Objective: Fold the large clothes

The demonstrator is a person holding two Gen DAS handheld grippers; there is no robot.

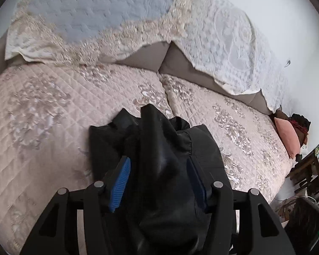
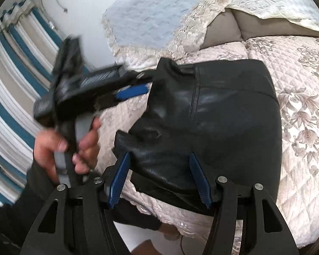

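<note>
A black leather-look garment lies bunched and partly folded on the quilted pink sofa cover. My right gripper is open, its blue pads on either side of the garment's near edge. In the left wrist view the garment rises in a fold between the blue pads of my left gripper, which is open. My left gripper also shows in the right wrist view, blurred, held in a hand, at the garment's far left corner.
The sofa's back cushions carry a white and blue lace-edged throw. A pink cushion sits at the sofa's right end, with dark furniture beyond. Striped blue curtains hang at the left.
</note>
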